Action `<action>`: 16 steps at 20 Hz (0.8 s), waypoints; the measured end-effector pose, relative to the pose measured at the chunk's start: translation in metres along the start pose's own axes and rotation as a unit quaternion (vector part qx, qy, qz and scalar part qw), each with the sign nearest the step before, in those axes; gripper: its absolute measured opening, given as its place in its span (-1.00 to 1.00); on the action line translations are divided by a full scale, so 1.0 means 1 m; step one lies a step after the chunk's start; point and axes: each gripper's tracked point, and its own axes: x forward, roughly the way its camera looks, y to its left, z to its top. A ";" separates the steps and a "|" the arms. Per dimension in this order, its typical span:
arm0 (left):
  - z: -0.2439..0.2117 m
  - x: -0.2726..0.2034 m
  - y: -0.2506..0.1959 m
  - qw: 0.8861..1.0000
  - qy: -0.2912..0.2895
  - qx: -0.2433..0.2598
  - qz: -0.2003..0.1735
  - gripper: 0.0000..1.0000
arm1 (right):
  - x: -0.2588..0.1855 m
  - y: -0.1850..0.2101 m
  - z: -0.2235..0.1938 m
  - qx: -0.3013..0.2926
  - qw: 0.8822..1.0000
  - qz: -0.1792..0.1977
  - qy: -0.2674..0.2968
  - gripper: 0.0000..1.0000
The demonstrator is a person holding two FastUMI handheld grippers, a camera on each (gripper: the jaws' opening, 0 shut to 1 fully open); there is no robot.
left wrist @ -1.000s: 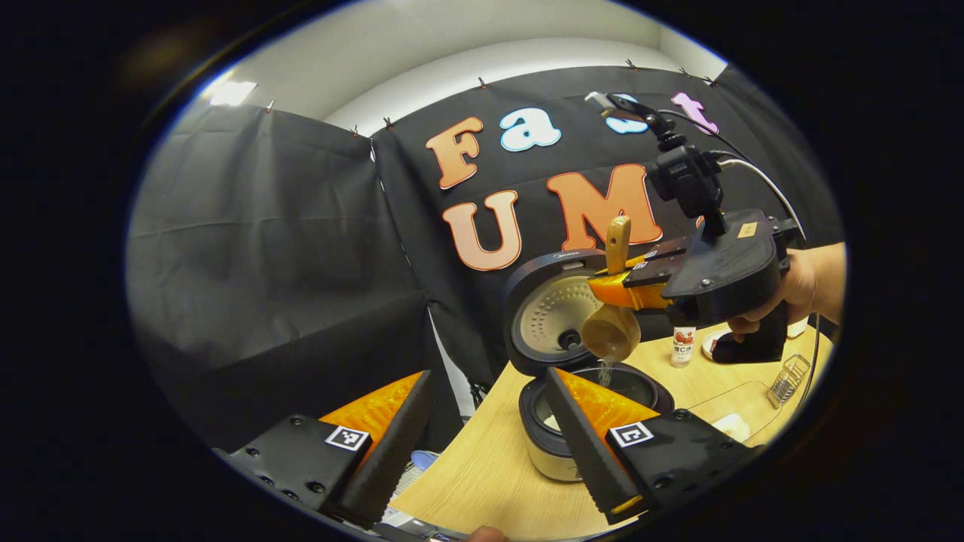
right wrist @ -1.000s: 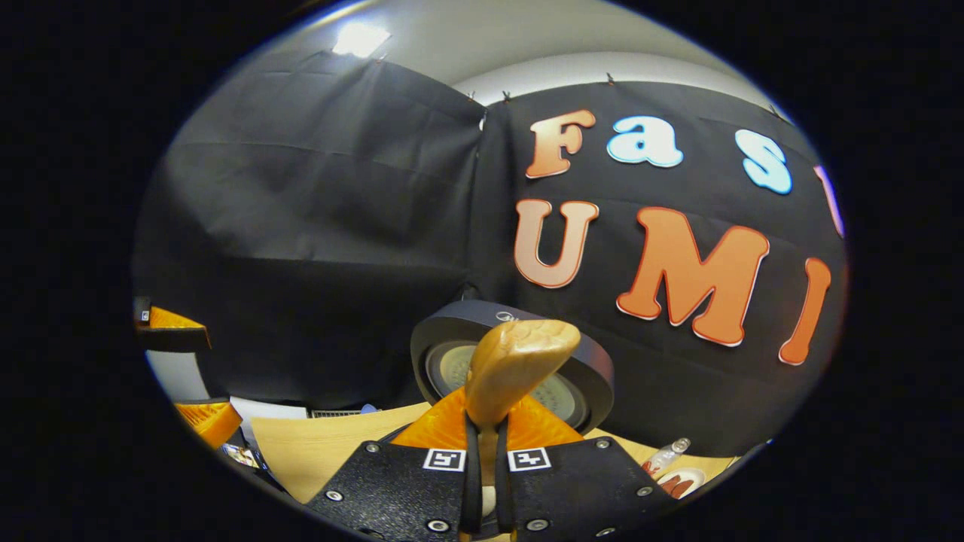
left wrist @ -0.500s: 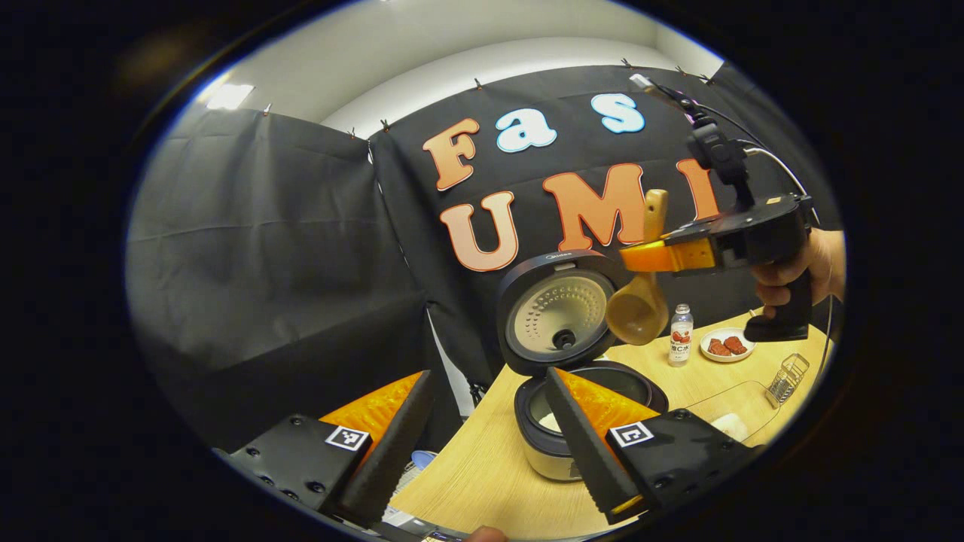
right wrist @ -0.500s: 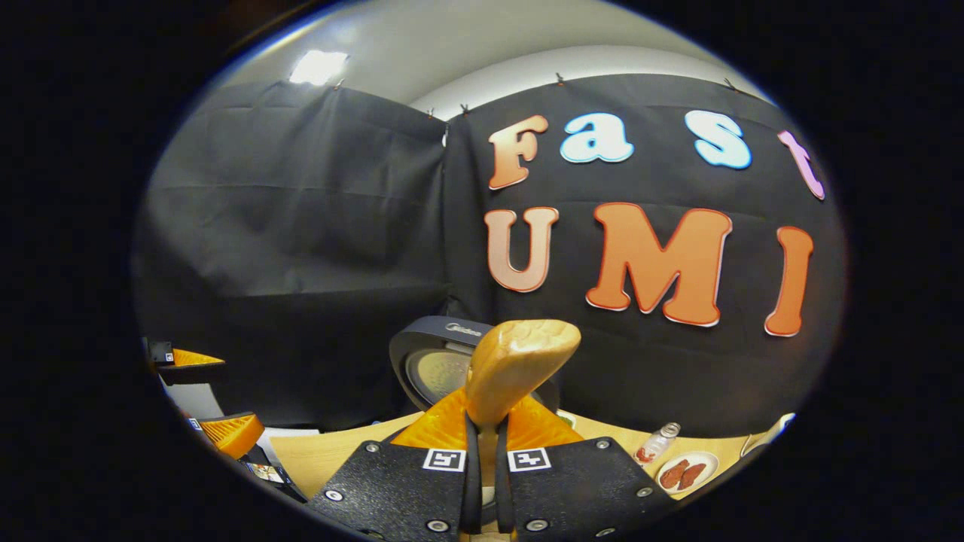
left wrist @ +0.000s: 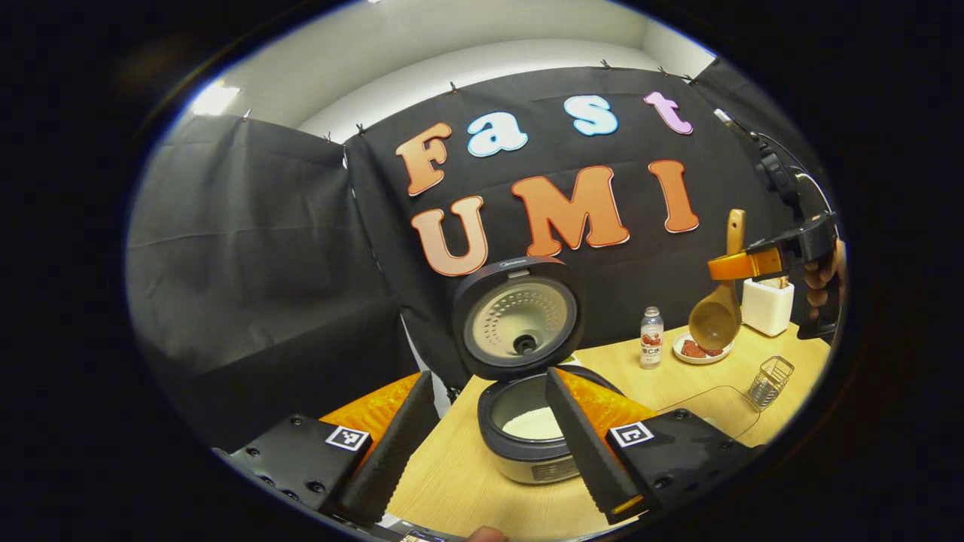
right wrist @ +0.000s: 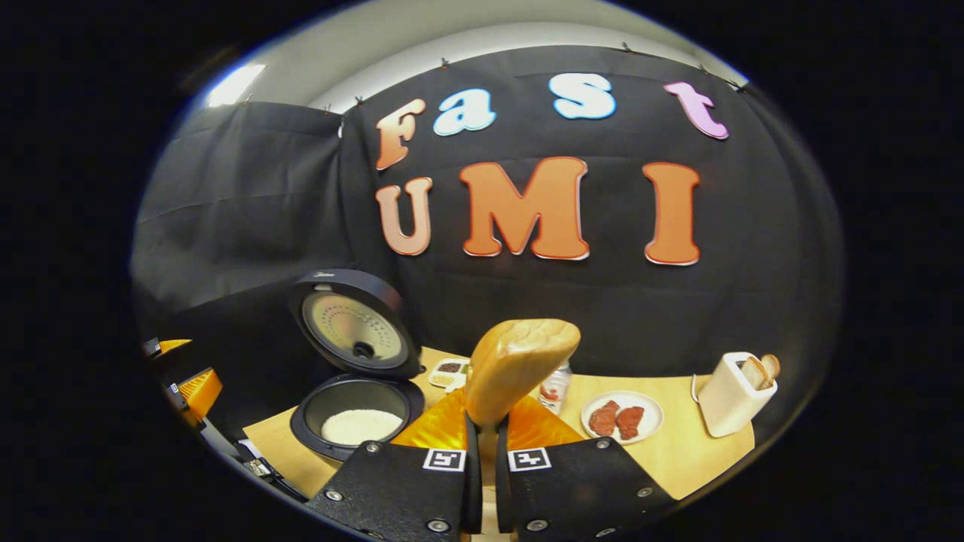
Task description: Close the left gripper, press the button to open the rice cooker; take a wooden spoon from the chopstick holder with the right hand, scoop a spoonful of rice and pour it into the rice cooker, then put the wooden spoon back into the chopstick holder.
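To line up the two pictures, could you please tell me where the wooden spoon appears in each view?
Left gripper view: the wooden spoon hangs at the right edge, bowl down, above the plate of red food, its handle held by the right claw.
Right gripper view: its handle end rises at bottom centre from between that claw's own fingers.
Shared landmark: the open rice cooker, with white rice inside.

Right gripper (left wrist: pixel 742 263) is carrying the wooden spoon (left wrist: pixel 719 305) away from above the rice cooker (left wrist: pixel 527 433), swinging out toward 3 o'clock in the left gripper view, now up beside the chopstick holder (left wrist: pixel 767 305). Rice is no longer falling from the spoon's bowl. In the right gripper view the cooker is sliding toward 8 o'clock, with the plate (right wrist: pixel 623 416) coming into sight.
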 end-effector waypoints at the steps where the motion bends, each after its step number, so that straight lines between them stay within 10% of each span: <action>1: 0.002 0.000 -0.005 1.000 -0.001 0.002 -0.004 0.87 | -0.007 -0.017 -0.006 0.004 1.000 -0.015 0.005 -0.87; 16: 0.011 -0.003 -0.042 1.000 0.025 -0.007 0.001 1.00 | -0.050 -0.160 -0.132 0.067 0.980 -0.145 0.115 -0.87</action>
